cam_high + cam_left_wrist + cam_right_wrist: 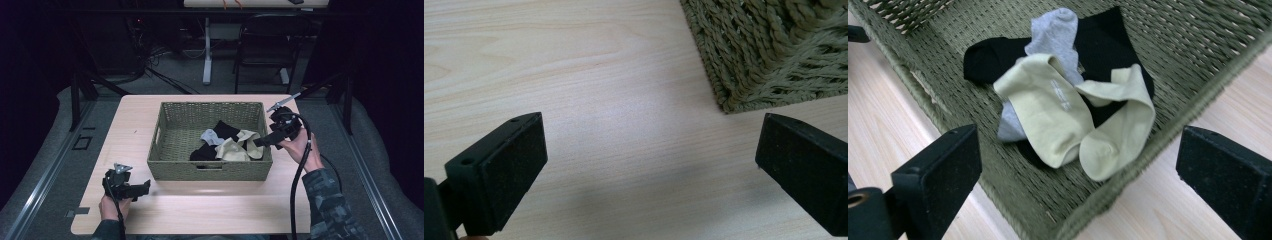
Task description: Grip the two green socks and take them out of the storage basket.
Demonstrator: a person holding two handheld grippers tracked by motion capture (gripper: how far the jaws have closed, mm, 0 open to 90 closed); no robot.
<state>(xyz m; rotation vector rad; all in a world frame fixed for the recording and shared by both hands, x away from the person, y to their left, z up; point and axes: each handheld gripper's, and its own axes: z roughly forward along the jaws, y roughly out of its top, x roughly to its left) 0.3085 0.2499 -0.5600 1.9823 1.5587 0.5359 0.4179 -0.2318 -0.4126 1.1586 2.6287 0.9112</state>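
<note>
Woven basket (175, 165) holding socks (1063, 107) (pale yellow, grey, black), both grippers' jaws wide apart, empty

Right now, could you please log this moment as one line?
left gripper: open, over table | right gripper: open, at basket rim | socks: in basket

A dim room: grey floor (50, 150), black chair (265, 50), white table leg (207, 50).

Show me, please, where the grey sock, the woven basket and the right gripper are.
grey sock (1055, 30): right gripper view, on its upper part.
woven basket (210, 170): high view, on its front wall.
right gripper (260, 142): high view, between its fingertips.
</note>
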